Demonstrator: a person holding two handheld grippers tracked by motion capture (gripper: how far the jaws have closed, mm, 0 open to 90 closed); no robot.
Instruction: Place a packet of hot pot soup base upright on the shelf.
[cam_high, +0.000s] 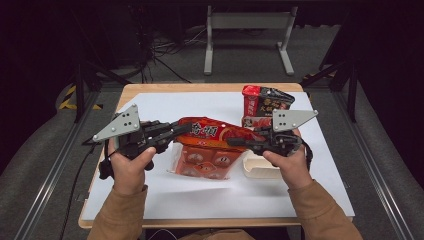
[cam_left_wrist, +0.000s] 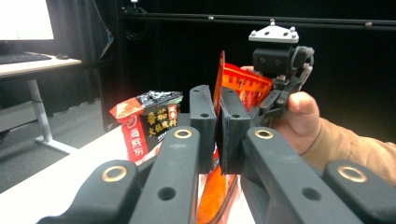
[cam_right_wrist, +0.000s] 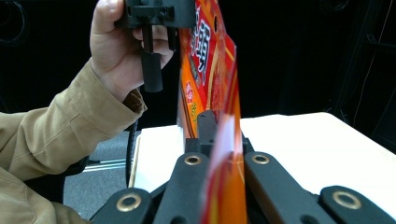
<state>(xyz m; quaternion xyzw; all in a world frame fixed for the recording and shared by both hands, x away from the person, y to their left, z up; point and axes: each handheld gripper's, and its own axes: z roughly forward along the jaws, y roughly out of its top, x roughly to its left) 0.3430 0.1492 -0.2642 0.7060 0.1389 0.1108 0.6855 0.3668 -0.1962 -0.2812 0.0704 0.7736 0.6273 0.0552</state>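
A red snack bag (cam_high: 212, 131) hangs stretched between the two grippers above the white sheet (cam_high: 165, 200) that covers the table. The left gripper (cam_high: 181, 129) comes in from the left side of the high view and has its jaws clamped tight on the left end of the bag's top edge. In the left gripper view the two black pads meet with only the thin red film (cam_left_wrist: 217, 88) pinched between them, and the rest of the bag runs away from the jaws toward the other hand. The right gripper (cam_high: 239, 142) reaches in from the right and is closed on the opposite end of the same top edge. In the right gripper view the film (cam_right_wrist: 219, 154) passes straight up between its jaws, and the printed face of the bag stands upright beyond them.

The bag's lower part, a clear panel showing round pieces inside (cam_high: 202, 162), sags beneath the grippers and looks to rest on the sheet. Just right of it, under the right hand (cam_high: 290, 167), sits a pale tray (cam_high: 257, 167). A second packet, red and black (cam_high: 262, 106), stands upright at the far right of the sheet, well behind the right gripper and apart from the held bag.
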